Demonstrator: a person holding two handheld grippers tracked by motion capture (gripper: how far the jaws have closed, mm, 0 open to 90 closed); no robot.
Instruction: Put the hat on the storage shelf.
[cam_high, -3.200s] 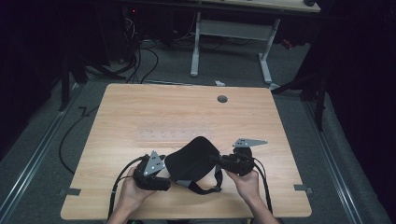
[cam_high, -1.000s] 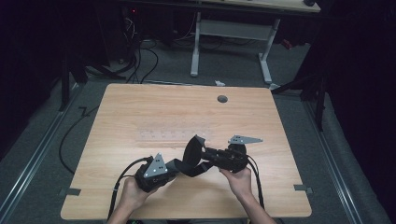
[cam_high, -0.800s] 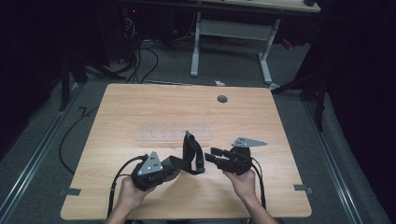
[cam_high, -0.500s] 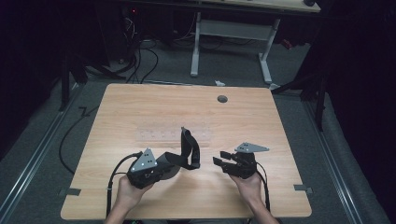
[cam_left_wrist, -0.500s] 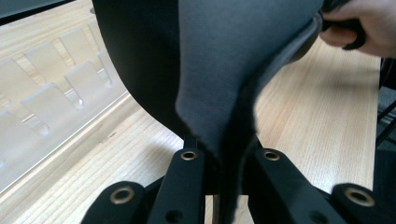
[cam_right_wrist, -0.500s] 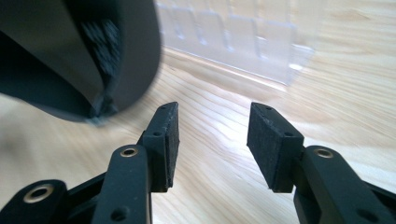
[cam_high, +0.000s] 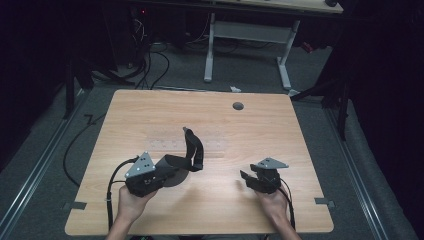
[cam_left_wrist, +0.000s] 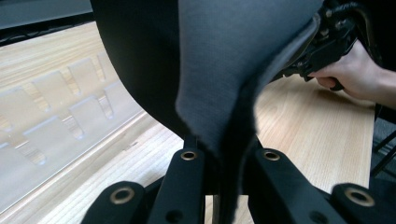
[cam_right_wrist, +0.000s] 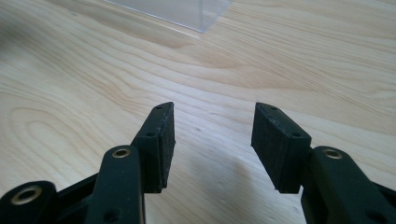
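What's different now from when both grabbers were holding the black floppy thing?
The right gripper let go, its jaws having just been opening with nothing between them, and moved off to the right. The left gripper stays clamped on the black fabric piece, which has folded up narrower. The table is unchanged.

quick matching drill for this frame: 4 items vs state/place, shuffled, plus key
1. left gripper
2. right gripper
3. black pouch
4. clear tray

A. lying flat mid-table
B. jaws apart, nothing between them
C. lifted at one end, hanging from a clamp
D. shut on dark fabric

Pairs: 1-D, 2-B, 3-C, 4-A
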